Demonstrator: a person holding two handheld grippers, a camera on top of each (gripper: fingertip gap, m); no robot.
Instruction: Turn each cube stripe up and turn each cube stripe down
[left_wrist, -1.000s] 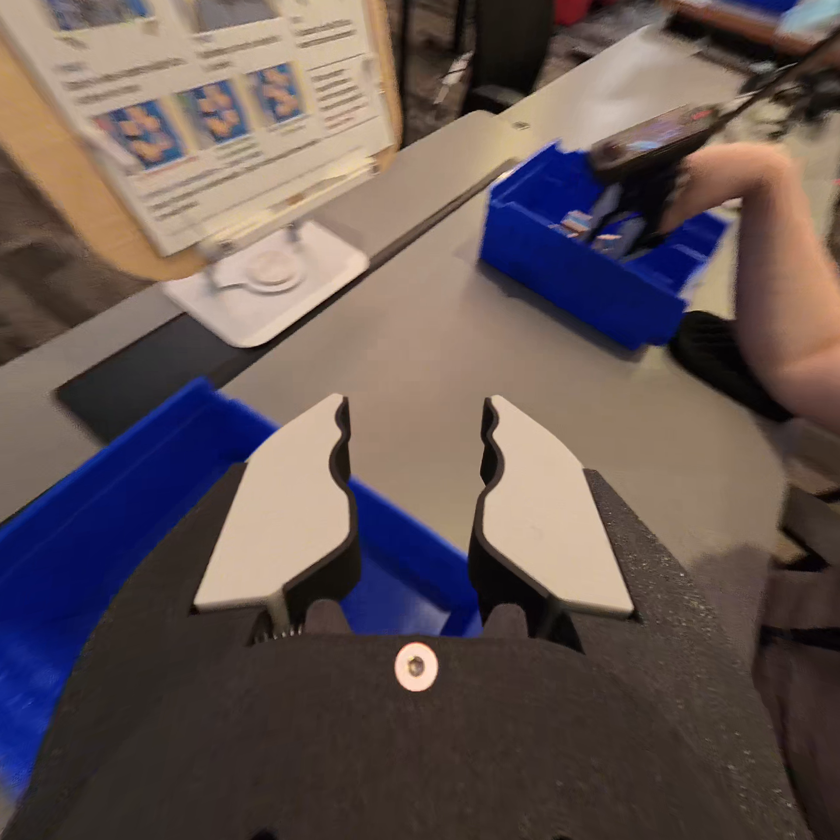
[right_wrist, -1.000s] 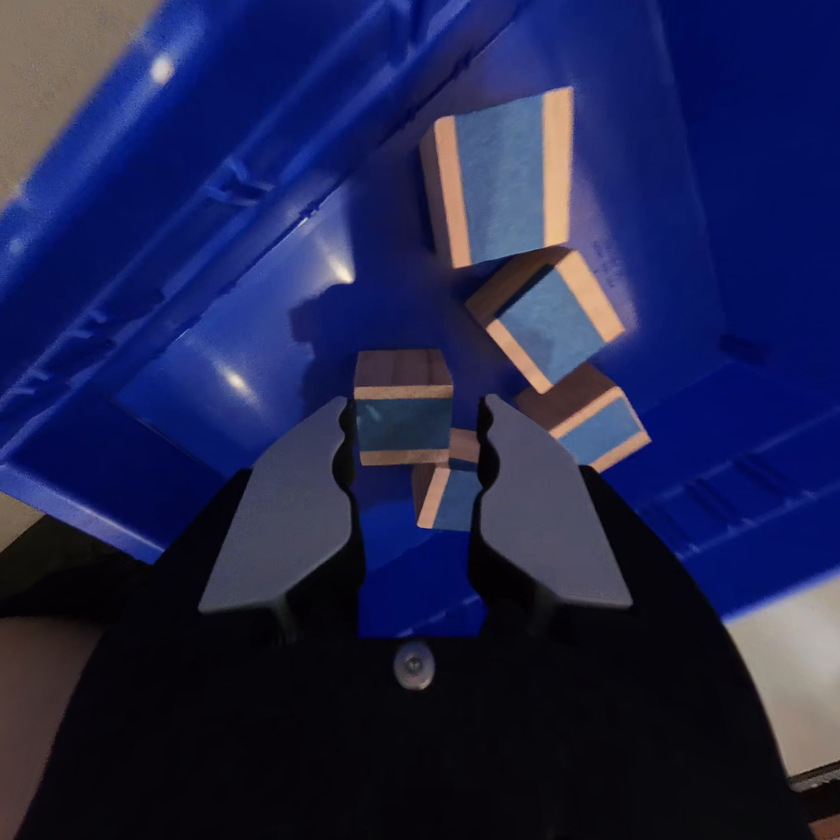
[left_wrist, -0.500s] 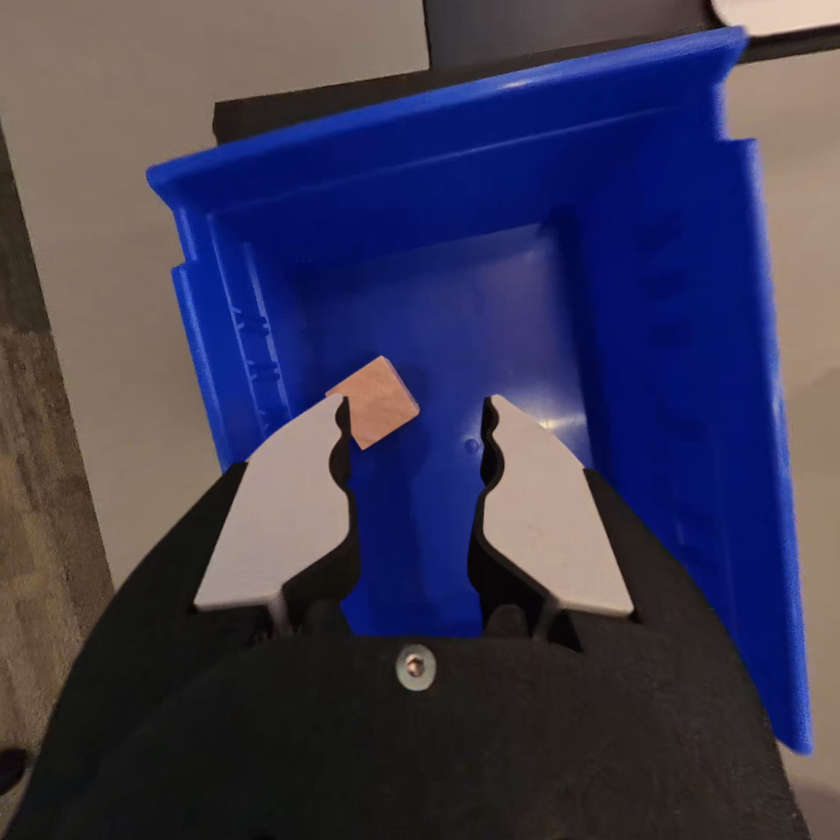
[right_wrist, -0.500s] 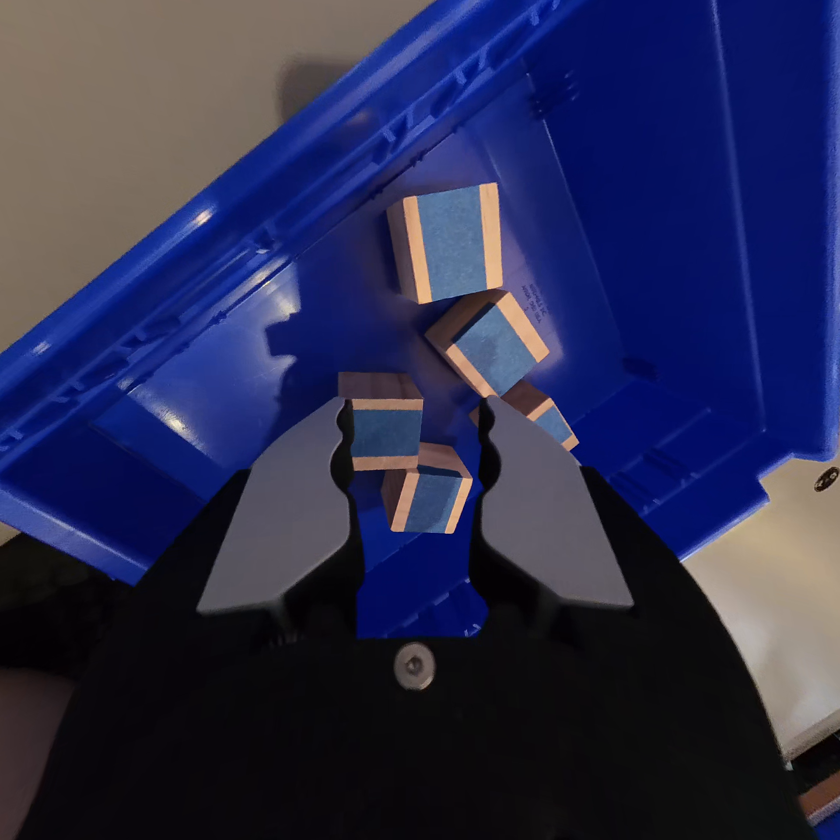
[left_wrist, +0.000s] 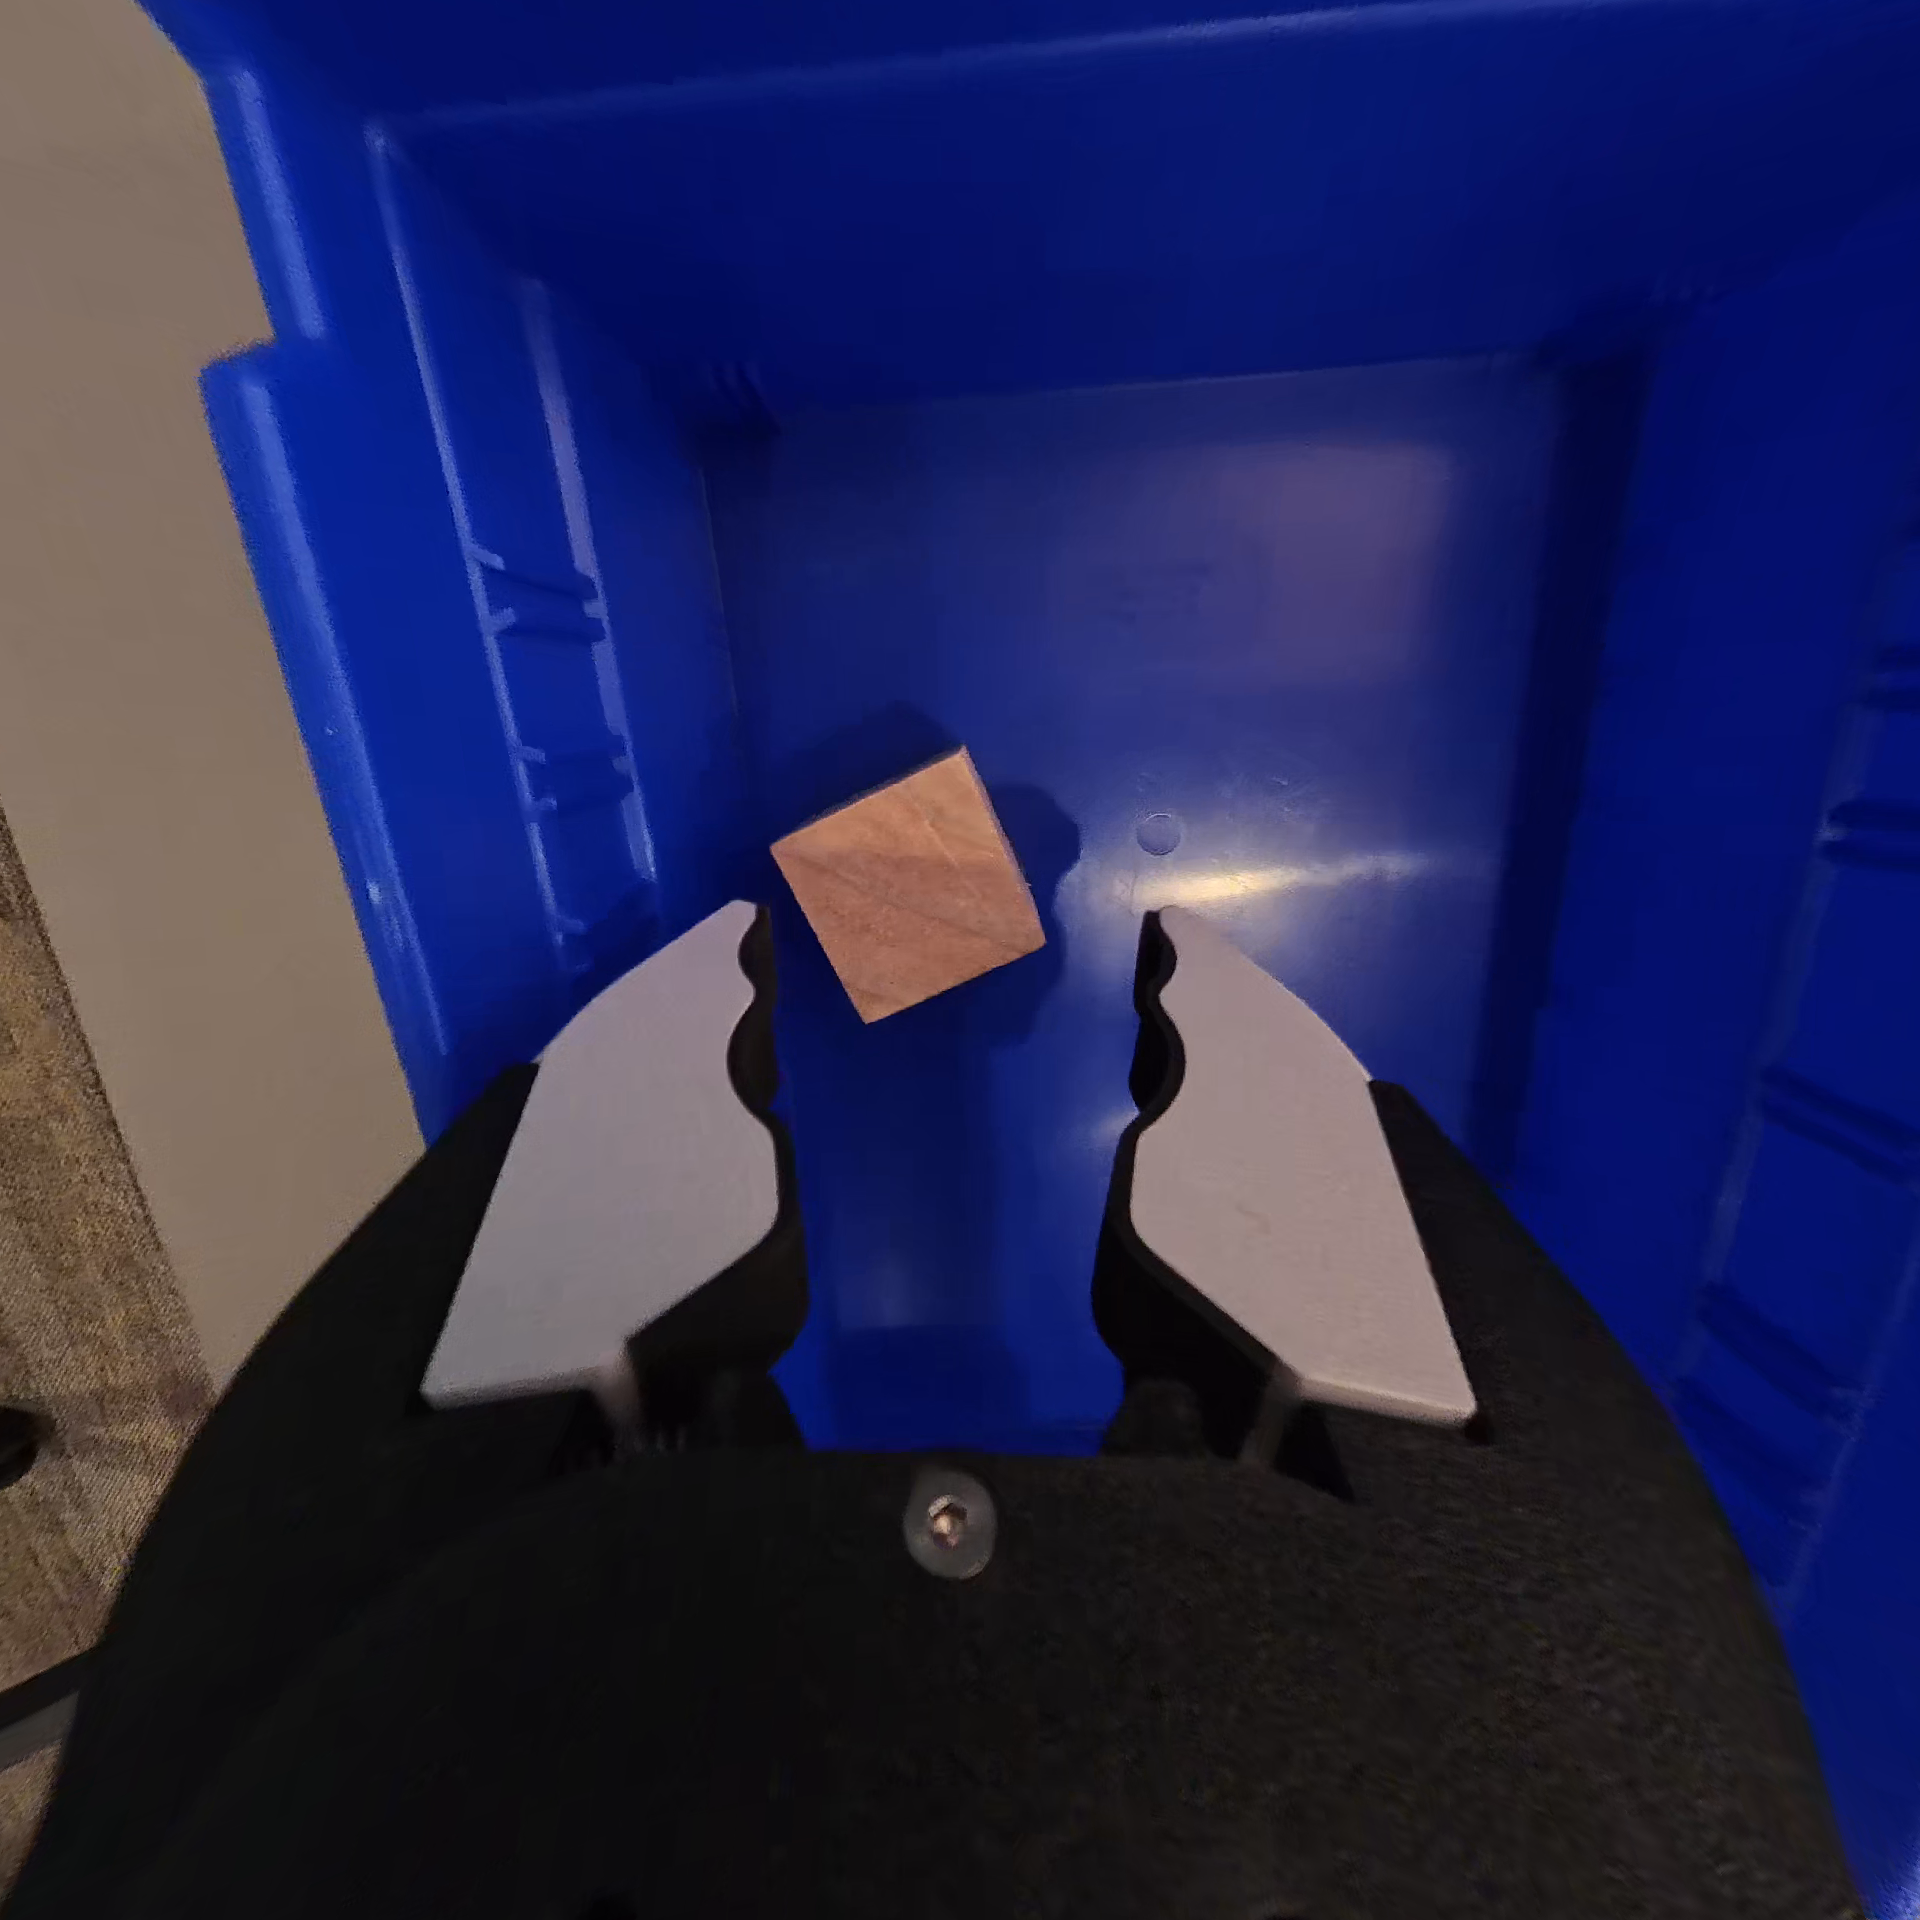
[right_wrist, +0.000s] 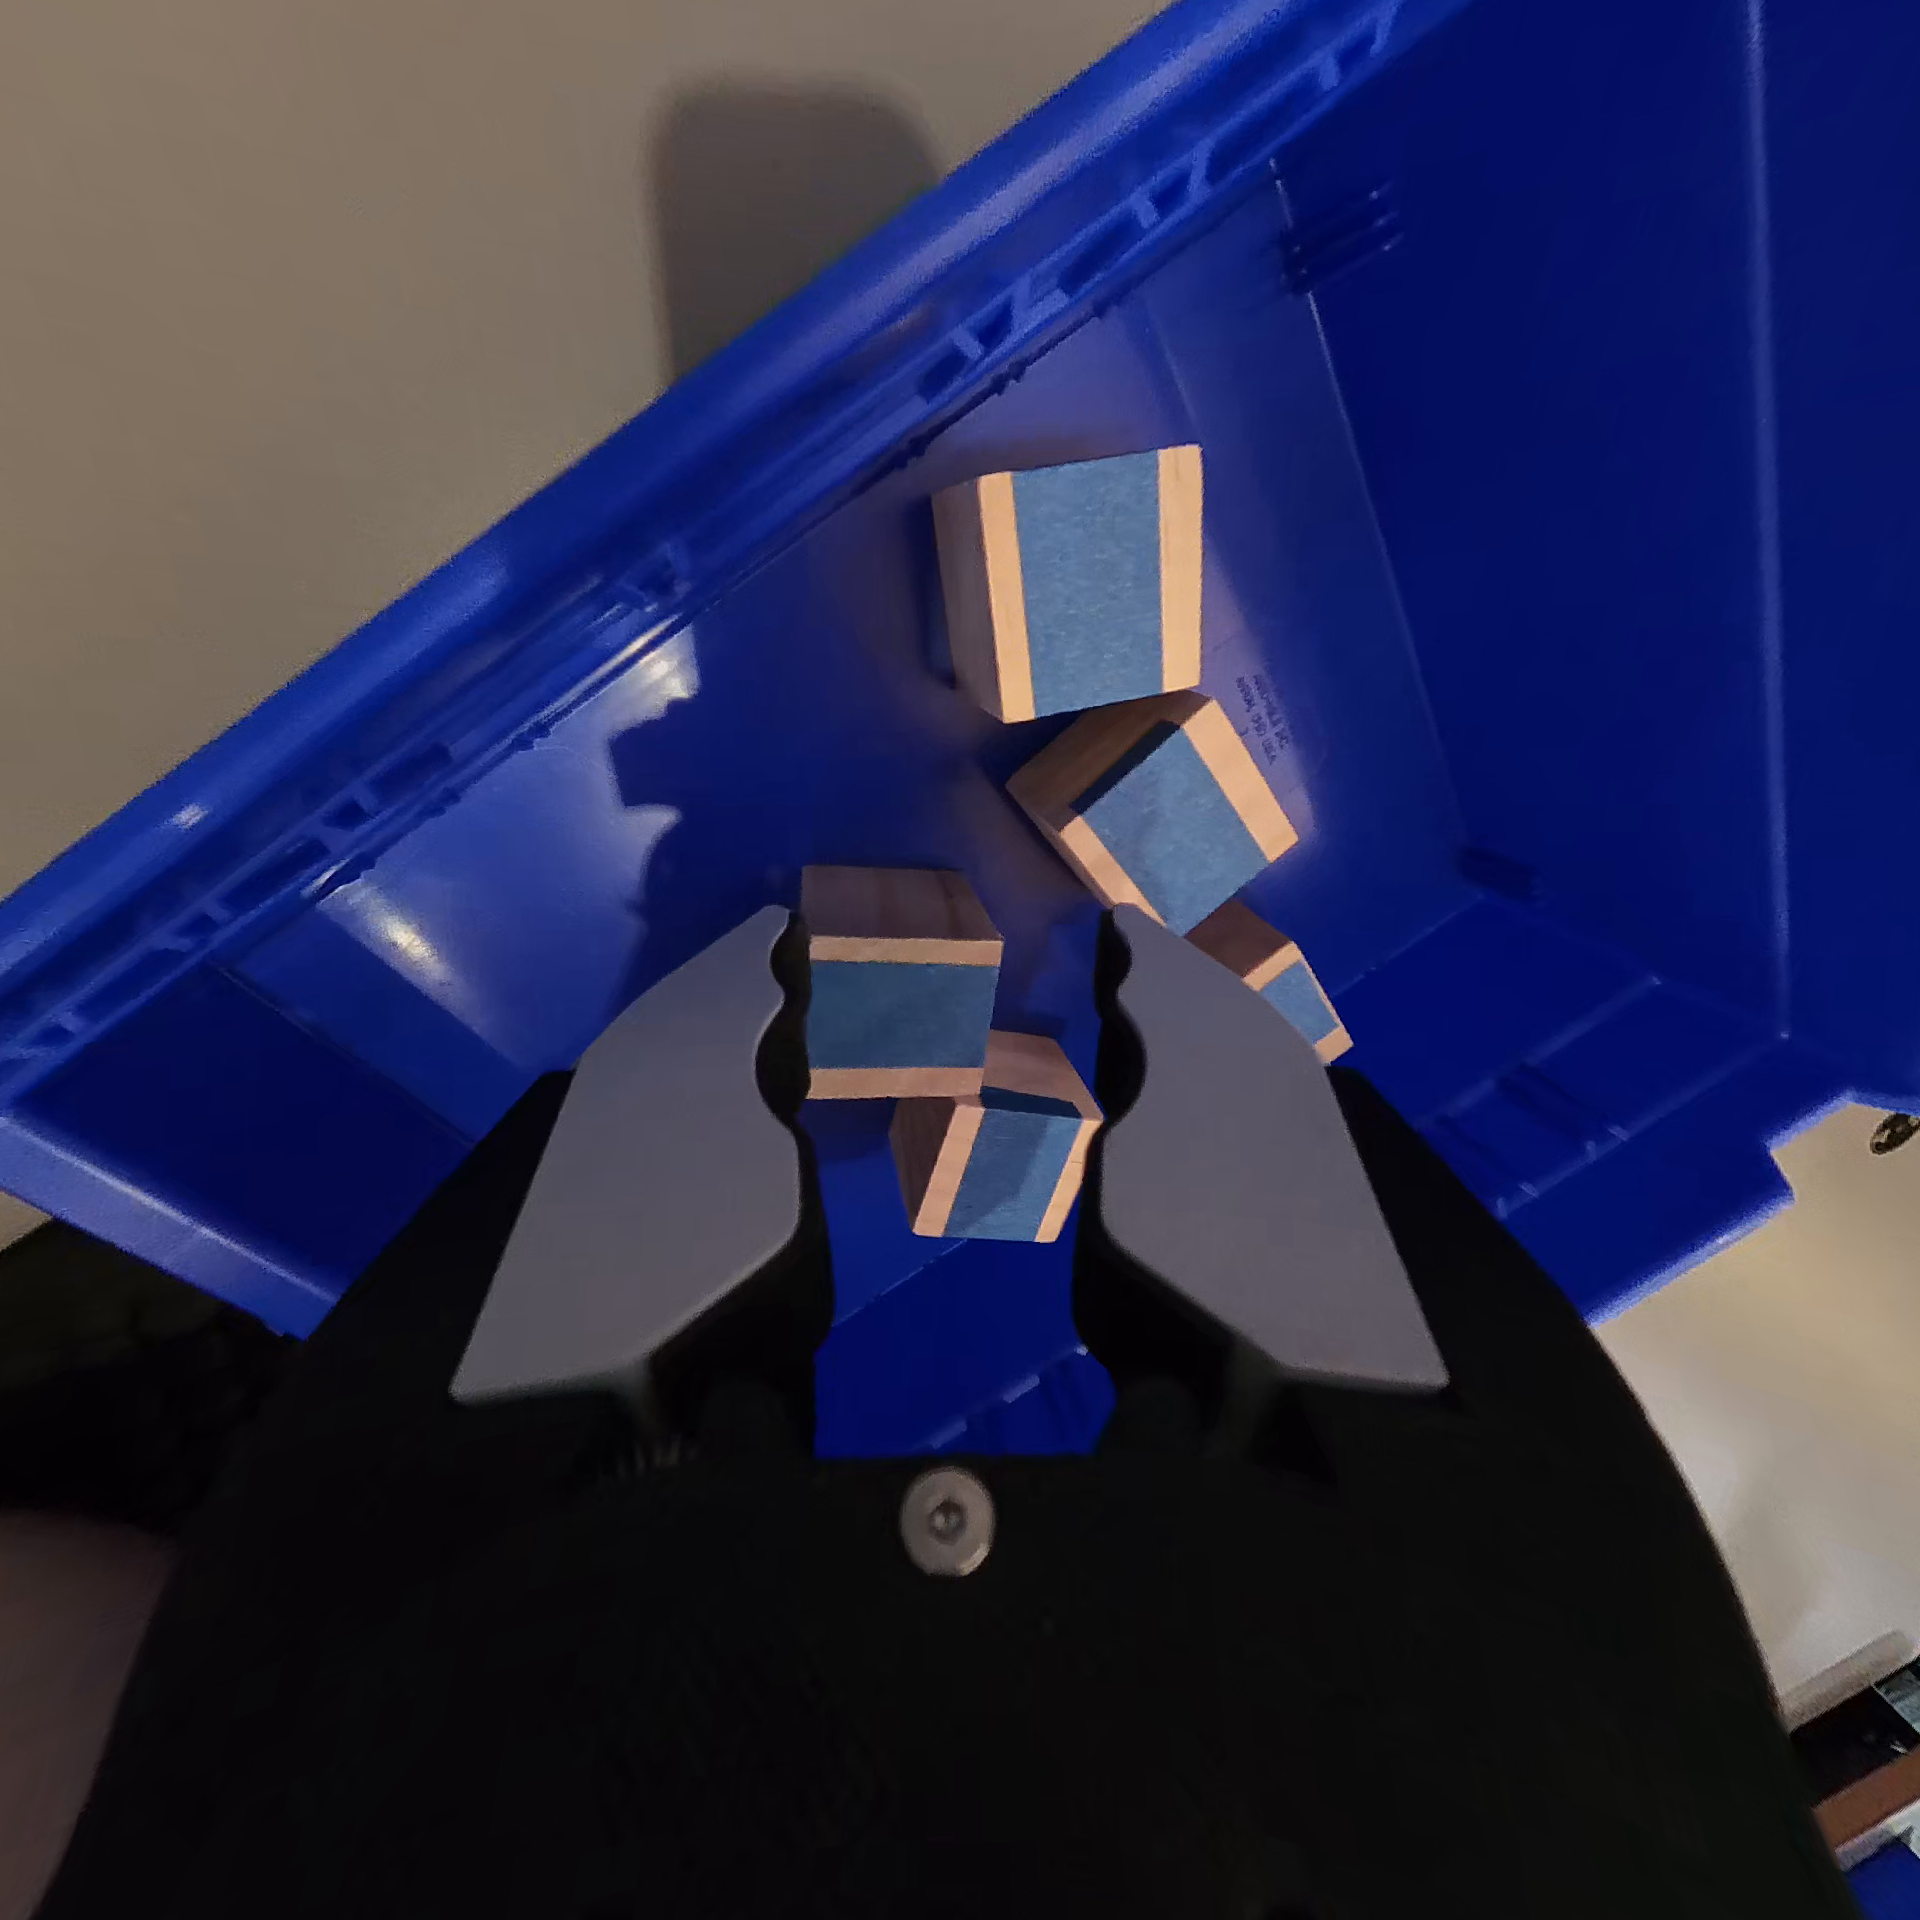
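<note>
In the left wrist view a single wooden cube (left_wrist: 907, 882) lies in a blue bin (left_wrist: 1039, 208) with a plain wood face up, no stripe showing. My left gripper (left_wrist: 951, 920) is open and empty above the bin, the cube just beyond its left fingertip (left_wrist: 743, 935). In the right wrist view a second blue bin (right_wrist: 520, 665) holds several wooden cubes with blue stripes up, among them one at the top (right_wrist: 1081, 582), one below it (right_wrist: 1164, 821) and two between my fingers (right_wrist: 899, 997) (right_wrist: 997, 1164). My right gripper (right_wrist: 940, 920) is open and empty above them.
Both bins stand on a light grey table (left_wrist: 114, 520) (right_wrist: 312, 260). Carpeted floor (left_wrist: 62, 1195) shows left of the table edge in the left wrist view. The bin walls rise around the cubes.
My left gripper swung from facing across the table to looking down into its bin and has dropped closer to the plain cube. My right gripper has risen from the striped cubes.
</note>
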